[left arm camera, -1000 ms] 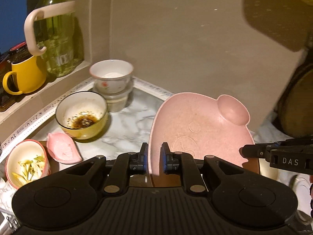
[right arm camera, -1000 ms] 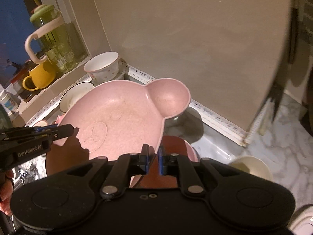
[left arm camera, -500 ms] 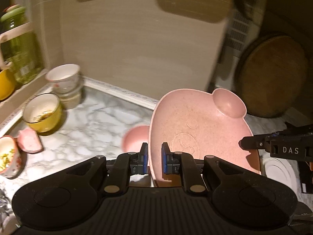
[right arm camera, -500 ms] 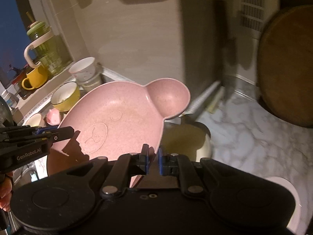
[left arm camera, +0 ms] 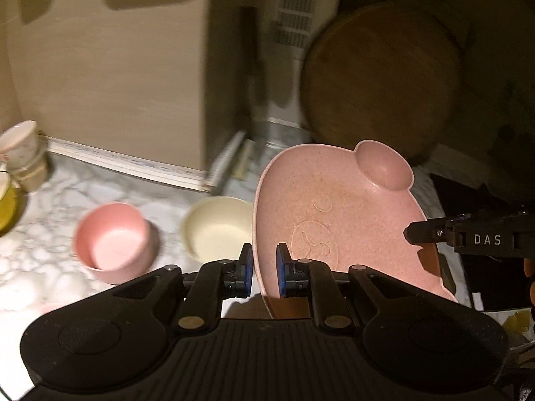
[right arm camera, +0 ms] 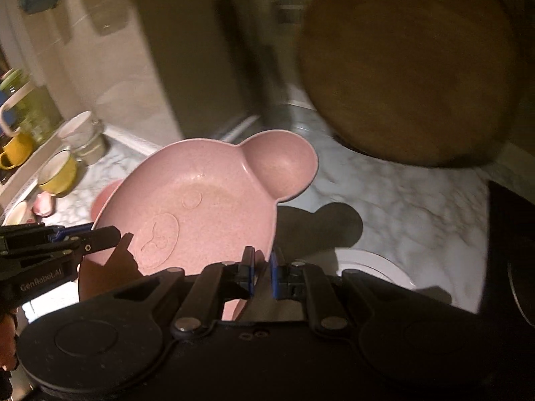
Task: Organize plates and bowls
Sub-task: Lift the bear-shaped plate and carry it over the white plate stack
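A pink bear-shaped plate (left arm camera: pixel 337 220) with a round ear compartment hangs tilted above the marble counter, held from two sides. My left gripper (left arm camera: pixel 264 267) is shut on its near left rim. My right gripper (right arm camera: pixel 262 267) is shut on the rim below the ear (right arm camera: pixel 281 163). In the left wrist view the right gripper's tip (left arm camera: pixel 414 234) meets the plate's right edge. On the counter below stand a pink bowl (left arm camera: pixel 112 244) and a cream bowl (left arm camera: pixel 217 230), both upright. A white plate (right arm camera: pixel 371 264) lies under my right gripper.
A round wooden board (right arm camera: pixel 408 67) leans against the wall behind. To the far left are a yellow bowl (right arm camera: pixel 58 173), stacked white cups (left arm camera: pixel 21 147), a yellow mug (right arm camera: pixel 15 150) and a green jug (right arm camera: pixel 20 100). A dark hob edge (left arm camera: pixel 468 200) is at the right.
Both grippers have carried the pink plate to the right along the counter, away from the corner with the dirty bowls. The pink bowl, cream bowl, white plate and wooden board have come into view.
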A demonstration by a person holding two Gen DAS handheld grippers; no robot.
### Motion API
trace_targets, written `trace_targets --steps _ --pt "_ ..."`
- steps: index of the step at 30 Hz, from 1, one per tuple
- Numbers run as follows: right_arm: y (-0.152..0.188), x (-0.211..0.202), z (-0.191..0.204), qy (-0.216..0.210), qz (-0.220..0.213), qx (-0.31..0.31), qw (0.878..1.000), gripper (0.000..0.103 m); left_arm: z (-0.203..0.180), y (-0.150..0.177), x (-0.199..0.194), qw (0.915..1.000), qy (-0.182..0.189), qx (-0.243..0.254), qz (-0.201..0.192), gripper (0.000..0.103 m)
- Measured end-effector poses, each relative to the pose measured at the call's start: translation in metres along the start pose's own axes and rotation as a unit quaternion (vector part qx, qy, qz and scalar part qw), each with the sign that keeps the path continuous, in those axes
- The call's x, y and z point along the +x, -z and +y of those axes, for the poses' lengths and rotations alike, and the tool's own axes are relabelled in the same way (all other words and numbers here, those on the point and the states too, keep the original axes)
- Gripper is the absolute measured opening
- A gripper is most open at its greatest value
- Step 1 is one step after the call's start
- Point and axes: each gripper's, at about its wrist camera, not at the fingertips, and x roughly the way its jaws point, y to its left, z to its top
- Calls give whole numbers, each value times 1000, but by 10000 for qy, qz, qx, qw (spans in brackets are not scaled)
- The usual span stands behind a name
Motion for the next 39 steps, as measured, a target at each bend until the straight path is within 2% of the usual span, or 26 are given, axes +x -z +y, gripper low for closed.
trace_targets --steps 9,18,28,39 --pt "31 -16 -72 364 13 397 9985 6 -81 20 36 9989 264 244 298 13" --pt "62 -4 -121 520 172 717 9959 6 -120 40 69 9966 392 407 595 13" --pt "79 17 -147 588 350 957 9931 6 -135 53 99 9943 392 500 852 13" --pt "79 31 -145 583 436 906 9932 6 -129 54 116 9933 313 465 1009 13"
